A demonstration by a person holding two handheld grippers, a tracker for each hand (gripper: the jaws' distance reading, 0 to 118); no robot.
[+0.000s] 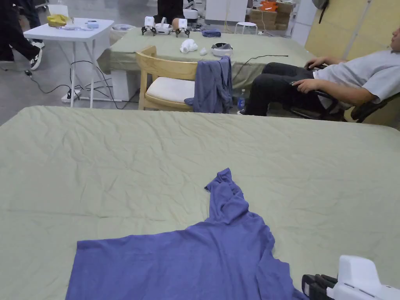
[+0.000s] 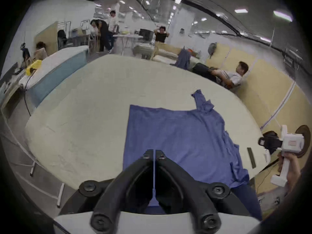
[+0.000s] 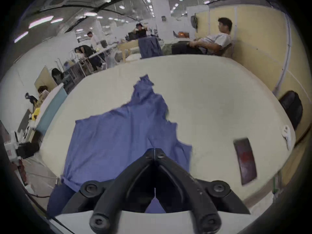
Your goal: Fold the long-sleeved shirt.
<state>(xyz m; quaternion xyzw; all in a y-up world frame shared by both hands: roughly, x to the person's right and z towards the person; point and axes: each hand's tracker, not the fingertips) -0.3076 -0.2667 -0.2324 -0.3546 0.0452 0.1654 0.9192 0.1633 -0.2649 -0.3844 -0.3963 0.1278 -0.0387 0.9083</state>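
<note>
Lying spread on the green worktop [image 1: 117,156], near edge overhanging, the blue shirt [image 1: 187,258] may slide off if your closed, empty left gripper [image 2: 154,151] and right gripper [image 3: 154,150] tug it.

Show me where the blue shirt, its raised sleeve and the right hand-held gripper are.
blue shirt [image 1: 183,261]: head view, middle of the flat body.
sleeve [image 1: 228,199]: head view, the part stretching away.
right hand-held gripper [image 2: 260,142]: left gripper view, its black jaw end.

A wide table [image 1: 117,156] with a wrinkled pale green cover carries the blue long-sleeved shirt [image 1: 187,261] – spread flat at the near edge, one sleeve [image 1: 228,195] pointing away
</note>
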